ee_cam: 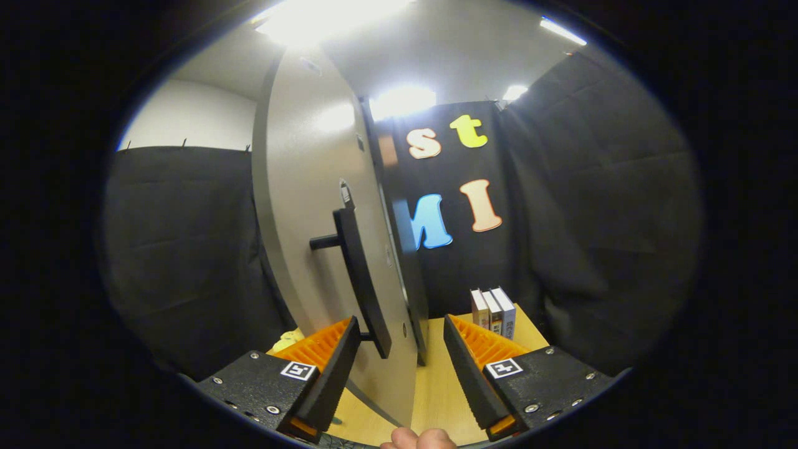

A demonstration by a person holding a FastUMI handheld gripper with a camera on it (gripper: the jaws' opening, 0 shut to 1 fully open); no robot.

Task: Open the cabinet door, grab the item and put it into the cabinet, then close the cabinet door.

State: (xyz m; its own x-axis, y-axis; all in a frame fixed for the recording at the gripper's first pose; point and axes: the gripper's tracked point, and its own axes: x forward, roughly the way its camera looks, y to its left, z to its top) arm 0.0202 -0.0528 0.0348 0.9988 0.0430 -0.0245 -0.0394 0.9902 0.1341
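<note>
One cabinet door (312, 206) is seen, standing open edge-on, and one long dark handle (361, 280) is fixed to its face. One gripper (402, 340) is counted, with two fingers (330, 368) spread apart, the door's lower edge and the handle's lower end lying between them. Three books (492, 312) are stood upright side by side on one wooden table (436, 386), beyond the right finger. One pale yellow item (288, 340) is glimpsed behind the left finger; its kind cannot be told. One hand (419, 439) is partly seen below the fingers. Four ceiling lights (399, 100) are counted overhead.
</note>
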